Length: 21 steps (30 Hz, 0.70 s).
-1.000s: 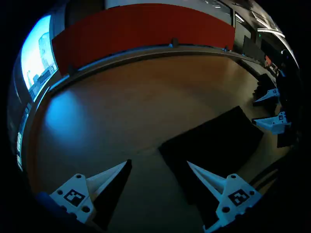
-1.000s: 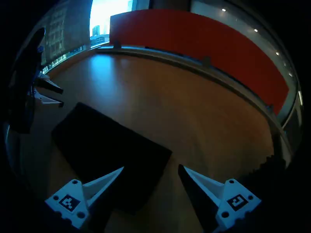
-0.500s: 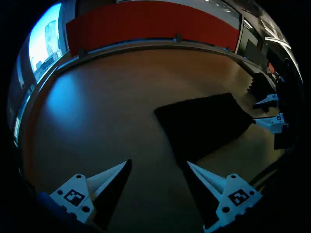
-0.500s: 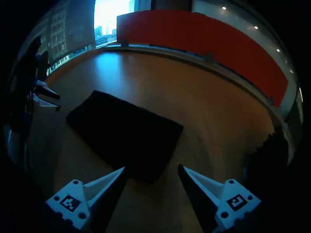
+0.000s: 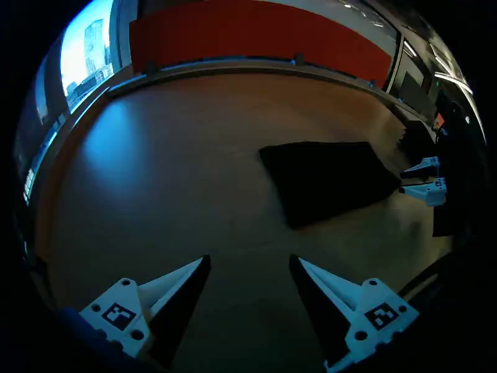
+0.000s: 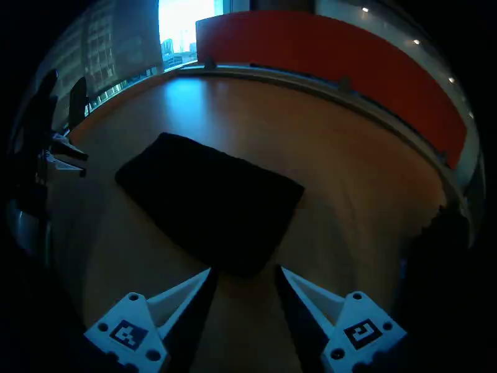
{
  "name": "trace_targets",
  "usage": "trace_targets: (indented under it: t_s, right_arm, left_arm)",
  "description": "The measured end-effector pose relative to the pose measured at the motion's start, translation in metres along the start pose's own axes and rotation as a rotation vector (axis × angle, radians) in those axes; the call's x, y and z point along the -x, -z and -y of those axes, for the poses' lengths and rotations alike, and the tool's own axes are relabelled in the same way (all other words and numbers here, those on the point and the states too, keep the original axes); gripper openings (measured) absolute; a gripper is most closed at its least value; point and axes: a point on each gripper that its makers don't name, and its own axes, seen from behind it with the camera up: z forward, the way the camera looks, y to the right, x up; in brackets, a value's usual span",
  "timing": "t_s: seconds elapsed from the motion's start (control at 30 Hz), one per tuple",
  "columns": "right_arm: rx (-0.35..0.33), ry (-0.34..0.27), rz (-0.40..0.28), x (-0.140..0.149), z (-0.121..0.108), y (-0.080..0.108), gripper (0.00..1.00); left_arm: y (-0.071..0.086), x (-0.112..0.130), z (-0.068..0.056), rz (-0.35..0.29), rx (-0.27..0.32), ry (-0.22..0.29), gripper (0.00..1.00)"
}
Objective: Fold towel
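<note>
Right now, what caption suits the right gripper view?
Open right tongs hover before a dark towel lying on a wooden table.

Left gripper (image 5: 248, 264) sits at the bottom of its frame, fingers spread wide; right gripper (image 6: 243, 272) likewise bottom centre, fingers parted more narrowly.

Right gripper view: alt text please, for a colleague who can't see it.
A dark towel lies flat on a wooden table, its near corner just ahead of the open right gripper. The left gripper sits at the towel's far-left end; a red panel and a bright window stand behind the table.
</note>
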Motion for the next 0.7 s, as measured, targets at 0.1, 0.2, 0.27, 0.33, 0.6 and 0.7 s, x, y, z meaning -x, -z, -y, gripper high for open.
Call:
trace_targets:
  t_s: [0.1, 0.2, 0.27, 0.33, 0.6, 0.7]
  right_arm:
    - [-0.019, -0.005, 0.005, 0.0019, 0.0033, -0.0009, 0.57]
    - [-0.028, -0.007, 0.01, 0.0035, 0.0043, -0.0019, 0.5]
    - [-0.032, -0.005, 0.013, 0.0043, 0.0047, -0.0024, 0.46]
    - [-0.036, -0.002, 0.016, 0.005, 0.0046, -0.0031, 0.41]
    - [-0.042, 0.001, 0.022, 0.0069, 0.0044, -0.0037, 0.2]
    - [-0.041, 0.002, 0.022, 0.008, 0.0047, -0.0023, 0.1]
  left_arm:
    - [0.0029, 0.0043, 0.0027, 0.003, -0.004, 0.011, 0.94]
    - [0.0047, 0.0069, 0.005, 0.005, -0.01, 0.016, 0.94]
    - [0.0056, 0.0075, 0.0054, 0.005, -0.01, 0.015, 0.94]
    - [0.0064, 0.0076, 0.0056, 0.004, -0.011, 0.015, 0.93]
    - [0.0077, 0.009, 0.007, 0.005, -0.013, 0.015, 0.94]
    - [0.0077, 0.0099, 0.0072, 0.007, -0.013, 0.014, 0.94]
